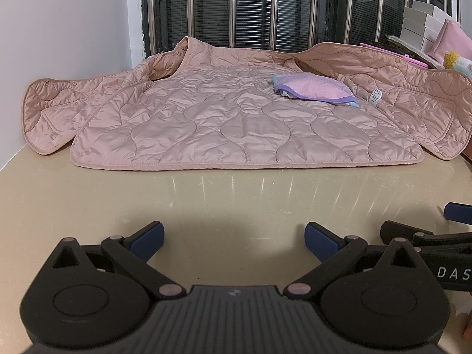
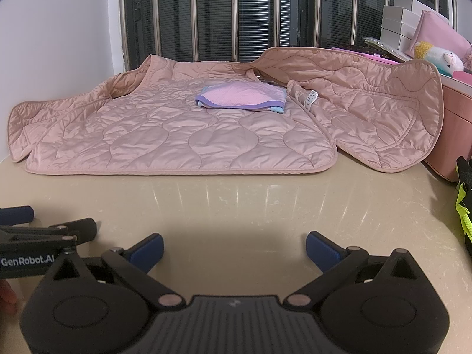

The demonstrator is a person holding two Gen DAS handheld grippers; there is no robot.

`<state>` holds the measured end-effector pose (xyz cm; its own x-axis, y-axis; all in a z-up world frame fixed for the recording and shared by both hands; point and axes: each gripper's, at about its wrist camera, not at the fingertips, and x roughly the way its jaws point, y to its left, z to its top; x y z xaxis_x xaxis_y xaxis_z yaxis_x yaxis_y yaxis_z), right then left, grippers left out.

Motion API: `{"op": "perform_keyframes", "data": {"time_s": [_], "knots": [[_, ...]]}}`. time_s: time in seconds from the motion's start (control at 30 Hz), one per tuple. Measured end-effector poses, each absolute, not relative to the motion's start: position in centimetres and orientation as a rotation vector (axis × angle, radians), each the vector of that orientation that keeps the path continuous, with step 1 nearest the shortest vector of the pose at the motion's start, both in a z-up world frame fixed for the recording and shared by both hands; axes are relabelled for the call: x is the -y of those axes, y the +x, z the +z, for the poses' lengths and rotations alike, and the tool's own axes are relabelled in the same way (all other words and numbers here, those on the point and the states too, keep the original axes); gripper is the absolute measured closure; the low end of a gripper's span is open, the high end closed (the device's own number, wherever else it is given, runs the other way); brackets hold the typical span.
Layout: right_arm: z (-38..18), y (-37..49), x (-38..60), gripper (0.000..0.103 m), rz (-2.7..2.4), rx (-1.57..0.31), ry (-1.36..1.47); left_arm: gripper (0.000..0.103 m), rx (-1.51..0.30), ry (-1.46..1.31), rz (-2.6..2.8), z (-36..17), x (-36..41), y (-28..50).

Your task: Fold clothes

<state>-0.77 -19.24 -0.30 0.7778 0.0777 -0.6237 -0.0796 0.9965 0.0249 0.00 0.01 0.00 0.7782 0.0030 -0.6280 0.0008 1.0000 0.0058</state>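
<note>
A pink quilted jacket lies spread open on the beige table, lining up, with its front panels flung out to both sides. A small folded pink and purple cloth rests on the jacket near its collar end. My left gripper hovers over bare table short of the jacket's hem, jaws wide and empty. My right gripper does the same, side by side with the left. Each gripper's fingers show at the edge of the other's view.
The beige table has bare surface between hem and grippers. A white wall is on the left, a barred window behind. White boxes, a plush toy and a pink box crowd the right. A neon yellow strap lies at the right edge.
</note>
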Motion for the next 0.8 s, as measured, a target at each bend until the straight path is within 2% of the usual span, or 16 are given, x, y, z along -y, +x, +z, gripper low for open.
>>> {"op": "perform_keyframes", "data": {"time_s": [0.8], "knots": [[-0.32,-0.76,19.25,0.0,0.086,-0.674,-0.002,0.001,-0.678,0.007,0.001,-0.17,0.17,-0.33]]}}
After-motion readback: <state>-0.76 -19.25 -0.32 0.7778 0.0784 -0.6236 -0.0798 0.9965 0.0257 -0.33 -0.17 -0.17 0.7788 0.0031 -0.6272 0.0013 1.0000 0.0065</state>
